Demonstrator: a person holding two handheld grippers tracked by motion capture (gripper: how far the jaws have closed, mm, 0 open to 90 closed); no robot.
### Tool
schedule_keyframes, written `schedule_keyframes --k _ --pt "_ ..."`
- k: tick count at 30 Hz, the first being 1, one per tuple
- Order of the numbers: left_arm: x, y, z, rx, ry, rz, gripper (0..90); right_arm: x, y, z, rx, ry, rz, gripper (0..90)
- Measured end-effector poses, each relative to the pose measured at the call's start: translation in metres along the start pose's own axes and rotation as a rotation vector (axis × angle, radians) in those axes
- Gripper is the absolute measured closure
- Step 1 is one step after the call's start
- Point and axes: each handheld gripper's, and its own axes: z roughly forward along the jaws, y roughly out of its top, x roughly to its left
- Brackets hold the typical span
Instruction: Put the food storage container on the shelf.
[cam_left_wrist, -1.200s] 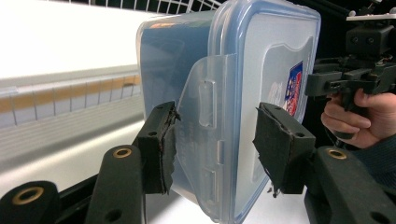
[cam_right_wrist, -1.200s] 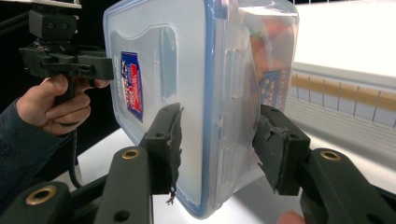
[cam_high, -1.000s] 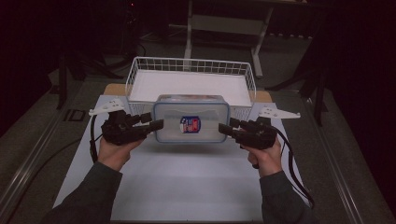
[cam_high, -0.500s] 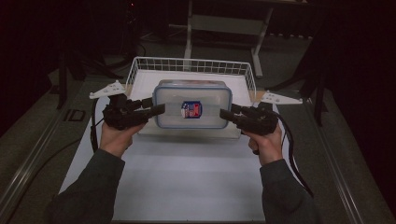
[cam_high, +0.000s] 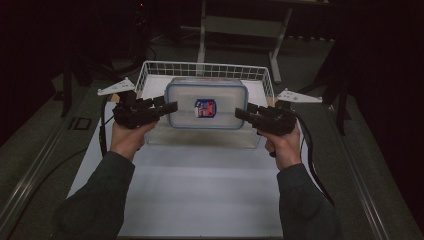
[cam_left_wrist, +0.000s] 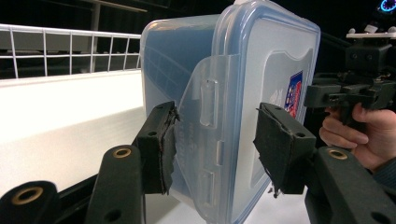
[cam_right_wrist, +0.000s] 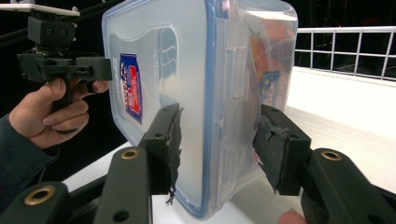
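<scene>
A clear plastic container with a blue-rimmed lid and a red-and-blue label hangs in the air over the near edge of a white wire basket. My left gripper is shut on its left end, and in the left gripper view the jaws of the left gripper straddle the latch flap on the container. My right gripper is shut on its right end. In the right gripper view the right gripper pinches the lid rim and side wall of the container.
The basket stands at the far end of a white table top, its wire wall behind the container. Metal rails run along both table sides. Dark stands and a frame lie beyond the basket. Cables trail from both grippers.
Both grippers have carried the container away from the person, from the middle of the table to the basket's near edge. Both grips are unchanged.
</scene>
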Motion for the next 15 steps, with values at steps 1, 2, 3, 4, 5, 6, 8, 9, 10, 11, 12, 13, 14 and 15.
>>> schedule_keyframes --k 1,2,3,4,5,6,8,9,10,11,12,13,14,15 --pt "0.001 0.002 0.001 -0.004 0.000 0.000 49.0 -0.002 0.001 0.001 -0.004 0.001 0.005 51.7" --pt "0.002 0.003 0.002 -0.007 0.000 -0.002 49.0 -0.004 0.002 0.002 -0.008 0.002 0.011 51.8" --pt "0.004 0.005 0.003 -0.009 0.000 -0.001 49.0 -0.005 0.003 0.003 -0.012 0.002 0.016 51.7" --pt "0.005 0.007 0.005 -0.013 0.000 -0.001 49.0 -0.007 0.004 0.003 -0.013 0.003 0.017 51.7" --pt "0.006 0.010 0.006 -0.014 0.000 0.001 49.0 -0.008 0.005 0.004 -0.016 0.003 0.020 51.8" --pt "0.007 0.012 0.007 -0.015 -0.001 0.003 49.0 -0.010 0.006 0.005 -0.018 0.004 0.022 51.8" --pt "0.009 0.015 0.009 -0.024 0.000 0.000 49.0 -0.012 0.009 0.006 -0.022 0.002 0.028 51.7" --pt "0.010 0.017 0.010 -0.026 0.000 -0.004 49.0 -0.014 0.010 0.007 -0.024 0.001 0.032 51.8" --pt "0.012 0.019 0.012 -0.029 0.002 -0.008 49.0 -0.015 0.012 0.008 -0.025 0.001 0.036 51.7" --pt "0.013 0.020 0.014 -0.031 0.004 -0.013 49.0 -0.017 0.013 0.009 -0.028 0.000 0.045 51.7" --pt "0.015 0.021 0.015 -0.035 0.007 -0.021 49.0 -0.019 0.015 0.010 -0.028 -0.001 0.052 51.6" --pt "0.017 0.022 0.017 -0.037 0.010 -0.030 48.9 -0.021 0.016 0.012 -0.026 -0.002 0.059 51.6" --pt "0.020 0.022 0.018 -0.042 0.012 -0.039 48.9 -0.023 0.017 0.014 -0.026 -0.003 0.066 51.6" --pt "0.022 0.023 0.020 -0.042 0.015 -0.048 48.9 -0.026 0.018 0.016 -0.023 -0.002 0.074 51.6"
